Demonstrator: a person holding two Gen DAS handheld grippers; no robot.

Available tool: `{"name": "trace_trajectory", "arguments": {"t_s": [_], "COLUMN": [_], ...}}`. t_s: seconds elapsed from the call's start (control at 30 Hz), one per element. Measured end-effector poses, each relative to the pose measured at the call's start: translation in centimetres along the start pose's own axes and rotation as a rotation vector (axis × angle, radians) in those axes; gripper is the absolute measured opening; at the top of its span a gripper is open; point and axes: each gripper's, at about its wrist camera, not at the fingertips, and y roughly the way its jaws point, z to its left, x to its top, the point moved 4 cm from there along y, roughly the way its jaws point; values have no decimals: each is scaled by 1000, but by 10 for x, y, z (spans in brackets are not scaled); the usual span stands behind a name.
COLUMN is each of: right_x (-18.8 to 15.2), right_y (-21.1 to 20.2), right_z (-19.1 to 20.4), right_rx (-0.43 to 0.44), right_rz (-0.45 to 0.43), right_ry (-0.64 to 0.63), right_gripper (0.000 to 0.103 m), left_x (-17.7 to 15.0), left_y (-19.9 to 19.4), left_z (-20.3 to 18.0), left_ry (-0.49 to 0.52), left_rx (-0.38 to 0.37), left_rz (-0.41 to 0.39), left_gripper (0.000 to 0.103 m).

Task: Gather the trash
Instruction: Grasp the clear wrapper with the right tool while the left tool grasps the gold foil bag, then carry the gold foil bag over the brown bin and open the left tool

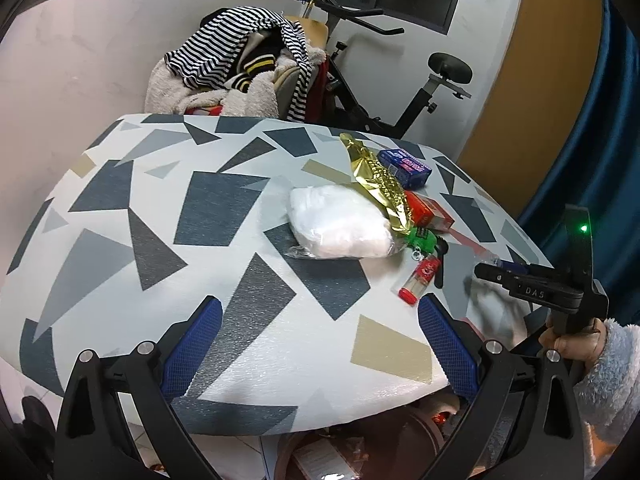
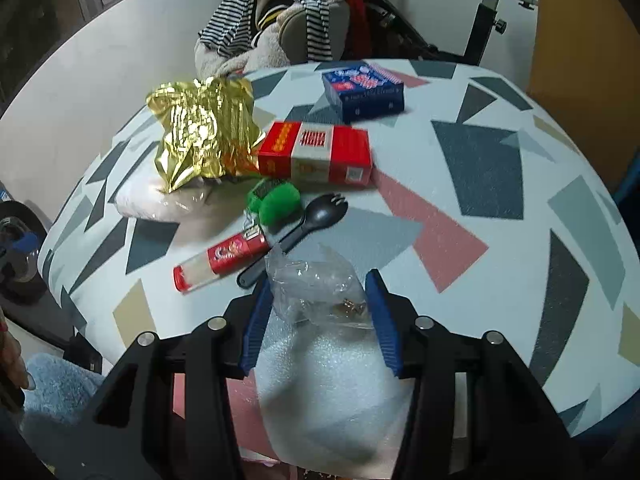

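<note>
Trash lies on a table (image 1: pixel 160 200) with a geometric-patterned cloth. My right gripper (image 2: pixel 320 304) is shut on a white foam sheet (image 2: pixel 324 392) and a crumpled clear plastic bag (image 2: pixel 312 284) at the near edge. Beyond it lie a black spork (image 2: pixel 316 212), a red tube (image 2: pixel 224 258), a green item (image 2: pixel 276 200), a red box (image 2: pixel 316 152), a blue box (image 2: pixel 362 88), gold foil (image 2: pixel 204 132) and a white bagged bundle (image 2: pixel 140 200). My left gripper (image 1: pixel 320 340) is open and empty over the table's near edge, left of the pile (image 1: pixel 340 220).
A brown bin (image 1: pixel 360 440) sits below the table's near edge in the left wrist view. A chair heaped with striped clothes (image 1: pixel 240 60) and an exercise bike (image 1: pixel 420 92) stand behind the table. A blue curtain (image 1: pixel 600 140) hangs at the right.
</note>
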Motion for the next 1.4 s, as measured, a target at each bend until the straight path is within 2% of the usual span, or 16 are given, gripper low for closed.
{"name": "trace_trajectory", "arguments": {"t_s": [0.43,0.6,0.7,0.77,0.8,0.97,1.13,1.2,1.27,1.37,1.4], "right_x": [3,4,5,6,6,6,4,3,0,-2,-2], "right_y": [-15,-16,-17,-19,-20,-24,-30,-32,-35,-41,-43], "right_z": [1,2,2,2,1,-5,-13,-18,-21,-25,-25], "right_rx": [26,35,38,40,41,47,43,40,39,41,43], "right_rz": [-35,-38,-45,-51,-56,-71,-79,-80,-80,-87,-91], "right_ry": [7,11,9,9,11,32,46,54,60,69,69], "right_gripper": [49,49,49,49,49,49,49,49,49,49,49], "left_x": [10,35,63,80,87,122,133,131,128,126,127], "left_y": [15,27,43,55,62,111,156,168,175,171,167], "left_z": [0,1,4,2,0,-9,-9,-4,0,1,1], "left_ry": [-59,-126,-220,-244,-248,-294,-379,-429,-482,-498,-511], "left_rx": [-40,-102,-177,-226,-235,-228,-203,-203,-228,-254,-277], "left_rz": [30,17,6,1,4,44,115,142,167,171,172], "left_gripper": [96,96,95,85,83,79,74,62,24,13,12]}}
